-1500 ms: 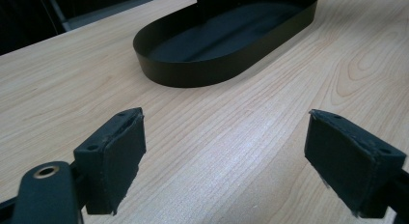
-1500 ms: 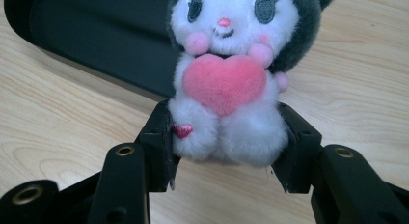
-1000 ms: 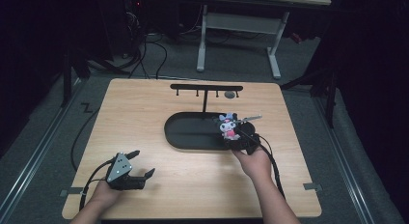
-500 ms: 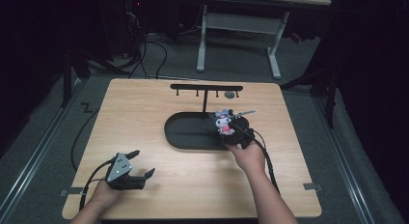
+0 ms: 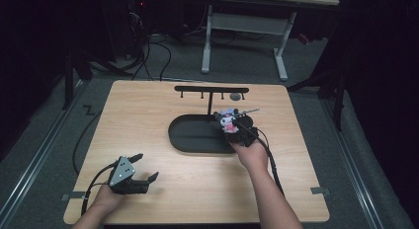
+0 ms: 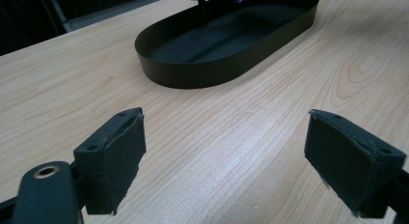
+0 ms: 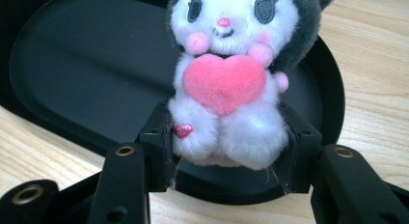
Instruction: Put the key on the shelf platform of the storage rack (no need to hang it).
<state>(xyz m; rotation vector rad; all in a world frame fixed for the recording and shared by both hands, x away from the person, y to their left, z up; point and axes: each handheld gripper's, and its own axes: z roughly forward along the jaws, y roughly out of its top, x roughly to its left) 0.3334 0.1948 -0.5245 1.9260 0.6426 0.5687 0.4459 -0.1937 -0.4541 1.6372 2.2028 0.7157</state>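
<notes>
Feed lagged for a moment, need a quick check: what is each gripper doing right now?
Left gripper: open, nothing between its fingers, low over the table.
Right gripper: closed on the plush toy, at the black tray.

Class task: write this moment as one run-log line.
right gripper: shut on plush toy | toy: above black tray edge | left gripper: open, idle over table

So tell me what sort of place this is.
Probably a lab or recording workspace: a bare wooden table under bright light in a dark room, cables trailing over grey carpet, and a white-legged desk behind.
</notes>
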